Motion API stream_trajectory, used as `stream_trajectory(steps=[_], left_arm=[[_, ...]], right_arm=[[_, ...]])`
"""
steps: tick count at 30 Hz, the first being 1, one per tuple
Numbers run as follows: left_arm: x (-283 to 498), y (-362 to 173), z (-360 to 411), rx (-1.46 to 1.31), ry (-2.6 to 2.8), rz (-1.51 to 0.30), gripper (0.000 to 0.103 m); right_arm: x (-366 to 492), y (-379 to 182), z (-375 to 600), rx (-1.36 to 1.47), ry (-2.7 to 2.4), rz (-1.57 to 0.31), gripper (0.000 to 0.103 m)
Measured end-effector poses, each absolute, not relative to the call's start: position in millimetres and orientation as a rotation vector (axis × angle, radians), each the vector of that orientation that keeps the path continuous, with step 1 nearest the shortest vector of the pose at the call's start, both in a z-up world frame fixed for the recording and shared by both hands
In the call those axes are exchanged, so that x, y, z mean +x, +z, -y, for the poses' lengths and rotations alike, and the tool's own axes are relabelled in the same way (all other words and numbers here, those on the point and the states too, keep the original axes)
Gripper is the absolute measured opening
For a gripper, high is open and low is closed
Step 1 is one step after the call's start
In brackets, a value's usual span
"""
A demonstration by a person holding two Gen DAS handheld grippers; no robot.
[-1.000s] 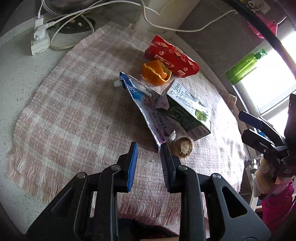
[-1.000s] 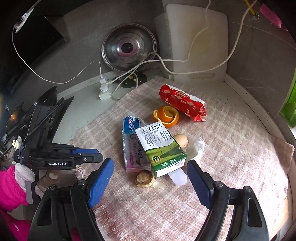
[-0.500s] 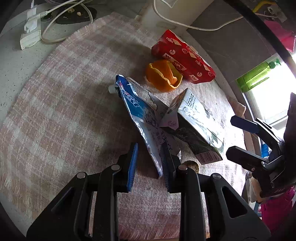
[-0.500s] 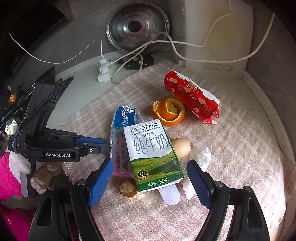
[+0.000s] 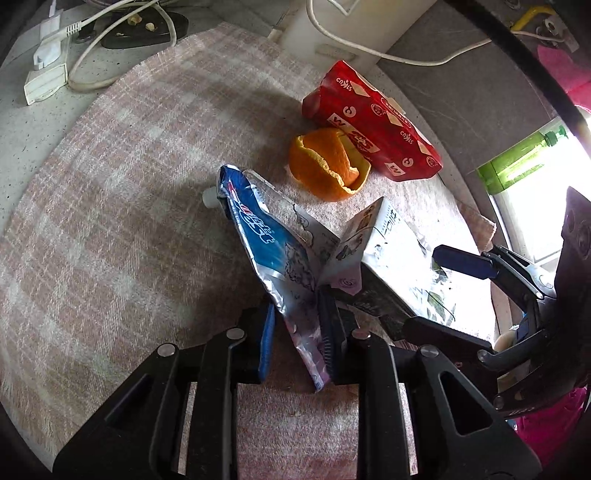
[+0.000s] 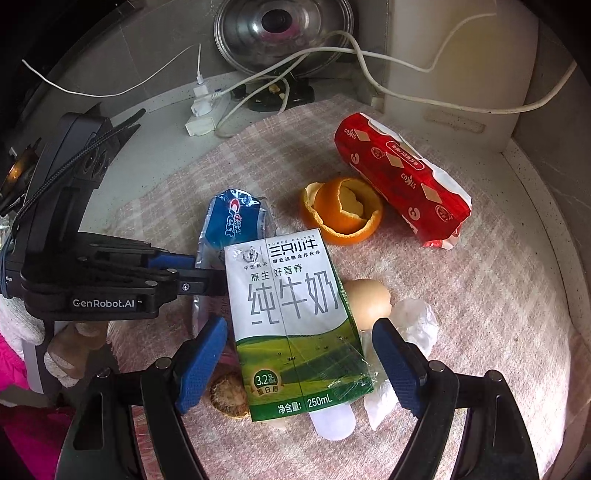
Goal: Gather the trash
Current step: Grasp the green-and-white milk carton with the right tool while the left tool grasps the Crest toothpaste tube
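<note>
The left gripper (image 5: 297,325) is narrow and closing, with the flattened tail of the toothpaste tube (image 5: 266,243) between its fingers; the right finger lies against the tube, the left finger stands just clear. The right gripper (image 6: 295,362) is wide open, straddling the milk carton (image 6: 291,317) without touching it. The orange peel (image 6: 341,210) and red wrapper (image 6: 402,181) lie beyond the carton.

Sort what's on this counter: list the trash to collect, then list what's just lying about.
Trash:
toothpaste tube
milk carton
orange peel
red wrapper
eggshell
crumpled plastic

Lying about:
pot lid
power strip
white cables
green bottle
checked cloth
</note>
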State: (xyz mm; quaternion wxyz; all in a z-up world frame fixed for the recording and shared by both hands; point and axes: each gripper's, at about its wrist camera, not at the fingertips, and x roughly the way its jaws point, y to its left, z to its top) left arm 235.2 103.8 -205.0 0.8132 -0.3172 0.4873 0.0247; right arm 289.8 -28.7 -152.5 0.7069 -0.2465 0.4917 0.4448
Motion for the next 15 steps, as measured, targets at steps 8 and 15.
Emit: stream_trajectory(steps=[8,15], left_arm=[[244.3,-201.2,-101.7,-0.673,0.024,-1.012,0.007],[236.2,-195.4,-108.4,-0.691,0.021,-0.99,0.004]], right_arm=[[288.5,-157.8,27.8,-0.543,0.99,-1.1,0.07],[287.8,-154.0,30.3,-0.52,0.989,-1.084,0.069]])
